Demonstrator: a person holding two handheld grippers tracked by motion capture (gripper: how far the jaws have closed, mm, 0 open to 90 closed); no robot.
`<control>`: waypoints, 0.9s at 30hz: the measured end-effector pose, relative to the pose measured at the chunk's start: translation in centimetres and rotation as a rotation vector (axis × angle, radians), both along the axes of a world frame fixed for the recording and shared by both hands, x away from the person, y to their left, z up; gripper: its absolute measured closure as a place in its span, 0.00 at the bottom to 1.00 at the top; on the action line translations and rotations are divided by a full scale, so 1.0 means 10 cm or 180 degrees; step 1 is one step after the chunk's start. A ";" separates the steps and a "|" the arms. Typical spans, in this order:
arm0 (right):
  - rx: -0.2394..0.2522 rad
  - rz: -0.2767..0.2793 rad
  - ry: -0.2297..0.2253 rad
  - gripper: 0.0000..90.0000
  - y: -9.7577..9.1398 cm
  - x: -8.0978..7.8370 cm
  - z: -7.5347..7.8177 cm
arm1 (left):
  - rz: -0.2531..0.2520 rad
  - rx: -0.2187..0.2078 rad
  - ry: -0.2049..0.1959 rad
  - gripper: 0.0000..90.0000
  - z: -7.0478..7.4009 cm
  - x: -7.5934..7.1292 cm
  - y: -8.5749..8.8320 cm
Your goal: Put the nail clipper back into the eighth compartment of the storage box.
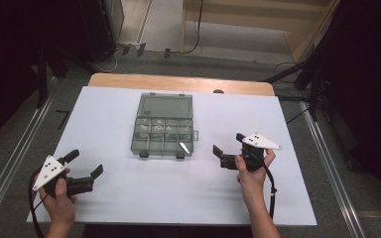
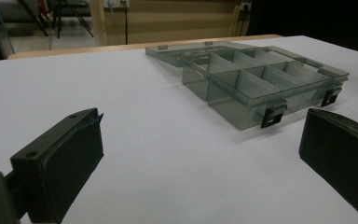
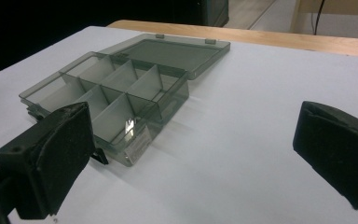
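On the white sheet (image 1: pixel 129 208) covering the wooden table (image 1: pixel 178 82), a person is holding a two-jaw gripper in each hand. At the left, near the sheet's front corner, the person's left hand (image 1: pixel 59 198) is gripping the left gripper (image 1: pixel 85 163), whose black jaws are standing wide apart and pointing rightward, with nothing between them; its grey three-cornered plate (image 1: pixel 48 171) is sitting on top. In the left gripper view the jaws are framing bare sheet, with the box lying well beyond them.

In the middle of the sheet, toward the far side, a smoky transparent compartment box (image 1: pixel 162 135) is lying open, its lid (image 1: pixel 165 106) folded flat away from the person. Dividers are splitting the tray into two rows of cells. Two dark latches (image 2: pixel 274 115) are hanging from its near edge.

At the right, the right hand (image 1: pixel 252 171) is holding the right gripper (image 1: pixel 228 142) just beside the box's near right corner, apart from it. Its jaws are also spread, gripping nothing.
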State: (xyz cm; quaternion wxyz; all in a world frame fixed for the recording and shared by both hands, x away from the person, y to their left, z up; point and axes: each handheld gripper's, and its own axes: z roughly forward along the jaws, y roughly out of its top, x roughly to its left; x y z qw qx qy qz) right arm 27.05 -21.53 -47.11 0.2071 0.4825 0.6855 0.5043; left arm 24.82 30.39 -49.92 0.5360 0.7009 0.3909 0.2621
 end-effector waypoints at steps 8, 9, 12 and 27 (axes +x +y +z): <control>0.0022 -0.0076 0.0026 0.00 -0.16 -0.10 -0.04 | 0.0000 0.0013 -0.0003 0.00 0.00 0.00 -0.01; 0.0014 -0.0075 0.0033 0.00 -0.18 -0.11 -0.05 | 0.0000 0.0013 -0.0004 0.00 0.00 0.00 -0.01; -0.0013 -0.0082 0.0033 0.00 -0.22 -0.16 -0.06 | 0.0000 0.0020 -0.0003 0.00 0.00 0.00 -0.01; -0.0030 -0.0151 0.0005 0.00 -0.45 -0.32 -0.12 | 0.0003 0.0034 -0.0002 0.00 0.00 0.00 -0.02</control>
